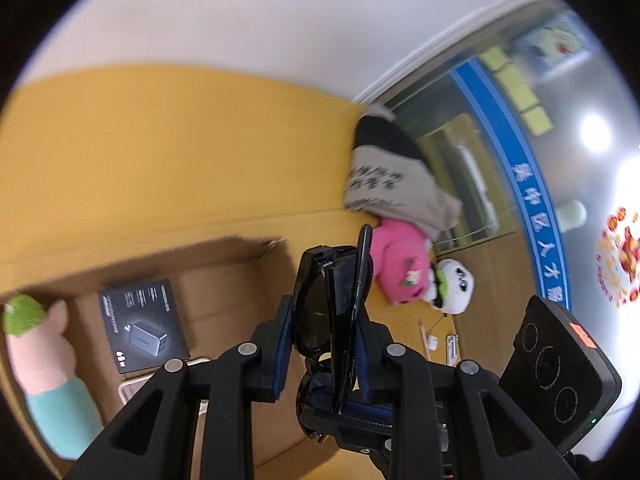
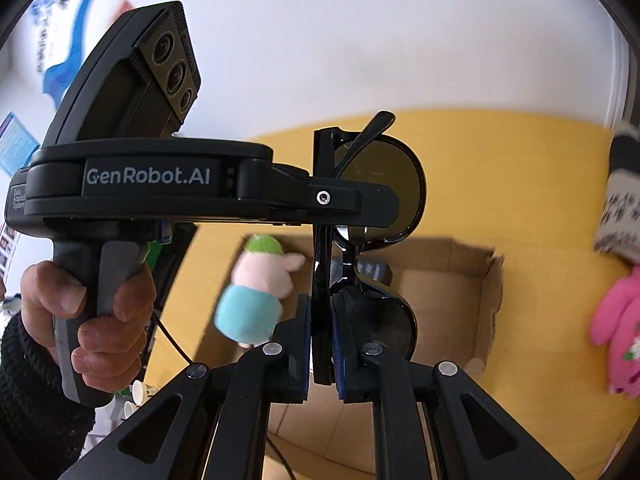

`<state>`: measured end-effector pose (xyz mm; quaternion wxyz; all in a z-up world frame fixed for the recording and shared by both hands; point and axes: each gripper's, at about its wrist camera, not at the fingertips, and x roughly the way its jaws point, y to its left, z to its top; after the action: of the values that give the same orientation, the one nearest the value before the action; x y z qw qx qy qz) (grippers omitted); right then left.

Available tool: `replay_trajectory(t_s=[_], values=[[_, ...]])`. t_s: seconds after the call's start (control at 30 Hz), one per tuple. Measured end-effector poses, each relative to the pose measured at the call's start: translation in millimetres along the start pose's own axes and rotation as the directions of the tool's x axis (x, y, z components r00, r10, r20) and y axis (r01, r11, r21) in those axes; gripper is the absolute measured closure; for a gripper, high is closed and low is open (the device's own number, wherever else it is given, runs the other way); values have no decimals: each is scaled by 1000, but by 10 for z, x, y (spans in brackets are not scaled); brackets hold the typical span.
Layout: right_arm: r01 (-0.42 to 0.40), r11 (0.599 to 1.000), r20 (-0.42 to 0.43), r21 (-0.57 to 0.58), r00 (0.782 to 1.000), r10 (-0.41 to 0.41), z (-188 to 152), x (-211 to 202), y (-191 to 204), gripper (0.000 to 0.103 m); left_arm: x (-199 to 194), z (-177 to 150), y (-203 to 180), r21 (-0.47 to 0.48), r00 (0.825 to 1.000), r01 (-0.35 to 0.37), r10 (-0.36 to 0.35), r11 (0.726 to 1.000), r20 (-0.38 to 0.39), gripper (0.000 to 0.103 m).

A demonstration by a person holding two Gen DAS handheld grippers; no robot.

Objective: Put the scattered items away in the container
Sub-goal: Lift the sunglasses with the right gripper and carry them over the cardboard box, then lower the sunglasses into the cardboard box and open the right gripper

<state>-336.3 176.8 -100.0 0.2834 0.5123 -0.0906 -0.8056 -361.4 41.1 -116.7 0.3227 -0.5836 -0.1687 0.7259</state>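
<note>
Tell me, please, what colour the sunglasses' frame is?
Glossy black, with dark lenses; the sunglasses show best in the right wrist view.

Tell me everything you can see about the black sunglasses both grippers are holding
The sunglasses are glossy black, plastic-looking, with round dark lenses and folded temples. They hang in the air on edge, one lens above the other, over the open cardboard box on the yellow table. Both grippers clamp them: the right gripper pinches the frame edge-on at the lower lens between its blue pads, and the left gripper grips the folded frame further up, crossing it from the side. Nothing else touches them.
</note>
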Motion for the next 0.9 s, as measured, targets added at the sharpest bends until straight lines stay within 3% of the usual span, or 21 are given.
replay_trajectory(t_s=[0.37,0.6,0.9], values=[[63,988,-170,143,985,-38,-288,1214,-787,93,1353,28,905,-112,983,6,-26,994,-180,78],[99,976,-239,193,970,-51,-388,1618,-1066,93,1708,-17,1023,-100,974,-19,-4,995,-226,78],[126,967,-271,221,960,-64,-384,1820,-1223,93,1887,19,1049,-95,972,-68,44,993,-232,78]])
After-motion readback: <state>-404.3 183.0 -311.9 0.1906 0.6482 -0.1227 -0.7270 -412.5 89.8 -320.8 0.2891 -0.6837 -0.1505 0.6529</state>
